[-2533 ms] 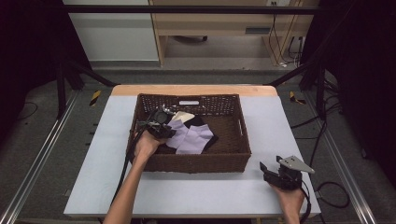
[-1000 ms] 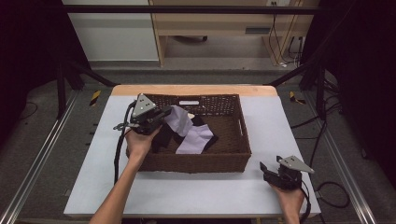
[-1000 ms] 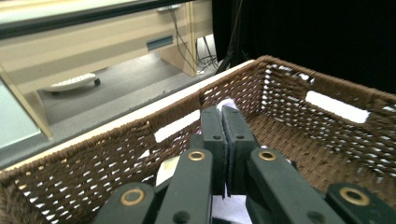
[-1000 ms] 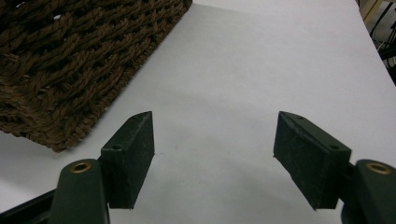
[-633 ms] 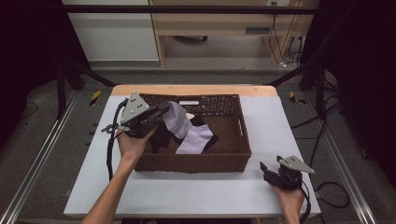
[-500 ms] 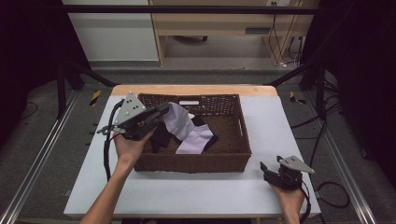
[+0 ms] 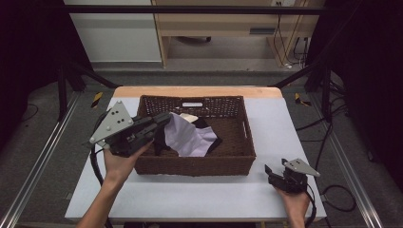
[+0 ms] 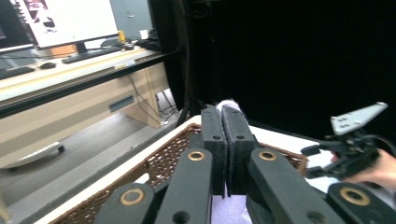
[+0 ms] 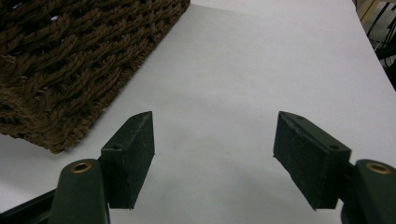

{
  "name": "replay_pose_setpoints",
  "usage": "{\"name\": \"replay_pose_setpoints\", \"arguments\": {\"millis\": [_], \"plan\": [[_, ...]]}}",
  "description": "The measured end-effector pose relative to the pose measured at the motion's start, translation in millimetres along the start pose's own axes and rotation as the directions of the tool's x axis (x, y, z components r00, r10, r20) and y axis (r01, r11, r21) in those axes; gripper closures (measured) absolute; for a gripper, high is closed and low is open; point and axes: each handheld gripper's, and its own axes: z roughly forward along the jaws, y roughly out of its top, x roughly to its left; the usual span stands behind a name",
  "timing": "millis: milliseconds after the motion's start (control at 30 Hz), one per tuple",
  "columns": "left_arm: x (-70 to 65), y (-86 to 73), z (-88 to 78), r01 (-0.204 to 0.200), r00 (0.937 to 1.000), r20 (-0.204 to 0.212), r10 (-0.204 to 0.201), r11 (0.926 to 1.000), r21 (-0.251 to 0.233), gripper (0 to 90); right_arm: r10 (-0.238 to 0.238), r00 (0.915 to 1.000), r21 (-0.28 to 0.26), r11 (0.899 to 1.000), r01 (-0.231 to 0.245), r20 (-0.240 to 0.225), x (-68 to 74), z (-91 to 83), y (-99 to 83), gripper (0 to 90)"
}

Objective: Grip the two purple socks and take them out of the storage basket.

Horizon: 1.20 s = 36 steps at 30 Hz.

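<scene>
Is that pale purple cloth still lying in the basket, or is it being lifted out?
Partly lifted: the left gripper is shut on the lilac cloth, raising one end above the basket.

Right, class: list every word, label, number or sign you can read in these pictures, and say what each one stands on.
No text can be read anywhere.
Monitor in the left gripper view: a bright screen with a dark patch at its top left, too blurred to read.
Small light tag on the far wall of the wicker basket: too small to tell whether it bears writing.
Grey plates on the grippers: only holes, no marks.
</scene>
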Motion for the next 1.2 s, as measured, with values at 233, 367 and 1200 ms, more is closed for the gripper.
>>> {"name": "replay_pose_setpoints", "arguments": {"millis": [233, 367, 1200], "plan": [[-15.8, -10.6, -8.9, -0.014, 0.9982, 0.059, 0.014, 0.9999, 0.008, 87.8, 0.000, 1.0000, 0.000, 1.000, 0.000, 0.000, -0.1, 0.0, 0.0, 29.3], [-24.4, -25.7, -12.7, -0.019, 0.9961, 0.087, 0.016, 0.9991, 0.039, 87.8, 0.001, 1.0000, 0.002, 1.000, -0.001, -0.001, 0.0, 0.0, 0.0, 29.2], [-34.7, -157.7, 1.3, 0.056, 0.9914, 0.084, -0.100, 0.9052, 0.421, 87.6, -0.012, 0.9999, 0.012, 1.000, 0.012, 0.008, 0.4, 1.4, 0.2, 29.1]]}}
